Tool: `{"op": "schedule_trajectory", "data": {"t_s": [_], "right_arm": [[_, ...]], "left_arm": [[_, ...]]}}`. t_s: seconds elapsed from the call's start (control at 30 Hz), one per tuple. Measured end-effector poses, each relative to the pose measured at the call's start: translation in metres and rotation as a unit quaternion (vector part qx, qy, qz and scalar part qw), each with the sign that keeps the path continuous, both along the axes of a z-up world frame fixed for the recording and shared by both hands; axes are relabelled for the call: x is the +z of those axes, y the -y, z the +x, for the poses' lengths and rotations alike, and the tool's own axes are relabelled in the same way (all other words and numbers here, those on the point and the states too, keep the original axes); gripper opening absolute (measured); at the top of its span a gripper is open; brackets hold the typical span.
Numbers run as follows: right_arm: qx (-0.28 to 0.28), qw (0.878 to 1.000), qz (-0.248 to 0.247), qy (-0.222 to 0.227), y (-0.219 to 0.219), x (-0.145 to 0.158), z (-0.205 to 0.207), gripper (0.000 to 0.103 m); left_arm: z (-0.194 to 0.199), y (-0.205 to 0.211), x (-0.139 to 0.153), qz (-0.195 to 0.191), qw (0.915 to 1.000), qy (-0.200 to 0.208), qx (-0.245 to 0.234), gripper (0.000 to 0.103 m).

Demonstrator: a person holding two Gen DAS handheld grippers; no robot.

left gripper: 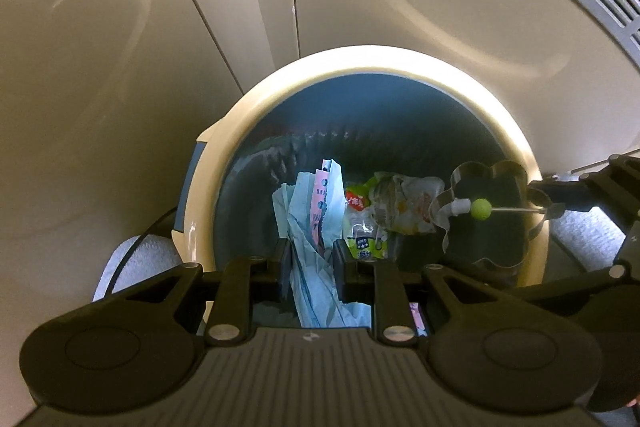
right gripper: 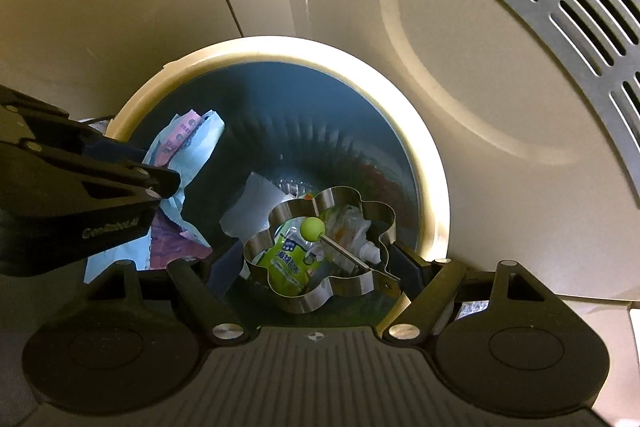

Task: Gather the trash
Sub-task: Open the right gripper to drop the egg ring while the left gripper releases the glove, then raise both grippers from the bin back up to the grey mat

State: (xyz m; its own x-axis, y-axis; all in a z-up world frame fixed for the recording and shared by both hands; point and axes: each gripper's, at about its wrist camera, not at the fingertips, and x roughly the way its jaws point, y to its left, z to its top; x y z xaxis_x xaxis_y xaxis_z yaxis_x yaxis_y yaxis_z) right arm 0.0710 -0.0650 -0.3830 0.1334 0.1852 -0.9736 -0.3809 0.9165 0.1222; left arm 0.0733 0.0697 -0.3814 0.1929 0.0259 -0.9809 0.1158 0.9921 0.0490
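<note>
We hold both tools over the round cream-rimmed bin with its dark liner. Our left gripper is closed most of the way on the crumpled pale blue and pink paper wrapper, its pads pressed to either side of the sheet. The wrapper's long axis runs from 6 o'clock near the palm up toward 12 o'clock, its torn end pointing into the bin.

Our right gripper stands wide, and the shiny flower-shaped metal ring mould with a green ball on a wire handle spans the gap between its fingers. The mould's handle bracket sits at the 4 o'clock finger; we cannot tell whether the other finger touches it. The wire points toward 10 o'clock, the green ball at its tip. Below, at the bin's bottom, lies a green and clear drink pouch.

Risks as we judge them:
- The thin wrapper could cling to a pad on release and ride back out.
- The mould, held off-centre by its bracket, could swing, slip early, or strike the rim.
- The two tools sit near each other and could collide.
</note>
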Motion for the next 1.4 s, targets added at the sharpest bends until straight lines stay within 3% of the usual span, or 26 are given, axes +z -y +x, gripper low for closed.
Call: {"op": "schedule_trajectory", "data": {"t_s": [0.87, 0.93, 0.97, 1.0, 1.13, 1.4], "right_arm": [[0.006, 1.0, -0.008, -0.011, -0.006, -0.01, 0.003, 0.082], [0.001, 1.0, -0.015, -0.005, -0.007, -0.009, 0.003, 0.082], [-0.002, 1.0, -0.019, -0.003, -0.006, -0.009, 0.003, 0.085], [-0.004, 1.0, -0.025, -0.003, -0.006, -0.009, 0.002, 0.086], [0.003, 1.0, -0.014, -0.002, 0.0, 0.001, 0.0, 0.093], [0.008, 0.998, 0.022, 0.06, 0.013, 0.063, -0.019, 0.094]], "left_arm": [[0.008, 0.003, -0.015, 0.018, 0.9996, -0.018, 0.008, 0.027], [0.007, 0.003, -0.014, 0.022, 0.9996, -0.017, 0.006, 0.049], [0.006, 0.004, -0.014, 0.025, 0.9995, -0.017, 0.006, 0.079], [0.005, 0.004, -0.013, 0.042, 0.999, -0.011, 0.013, 0.09], [0.001, -0.001, 0.003, 0.03, 0.9995, 0.008, 0.011, 0.102], [-0.025, -0.014, 0.057, -0.009, 0.9986, 0.041, 0.03, 0.102]]}}
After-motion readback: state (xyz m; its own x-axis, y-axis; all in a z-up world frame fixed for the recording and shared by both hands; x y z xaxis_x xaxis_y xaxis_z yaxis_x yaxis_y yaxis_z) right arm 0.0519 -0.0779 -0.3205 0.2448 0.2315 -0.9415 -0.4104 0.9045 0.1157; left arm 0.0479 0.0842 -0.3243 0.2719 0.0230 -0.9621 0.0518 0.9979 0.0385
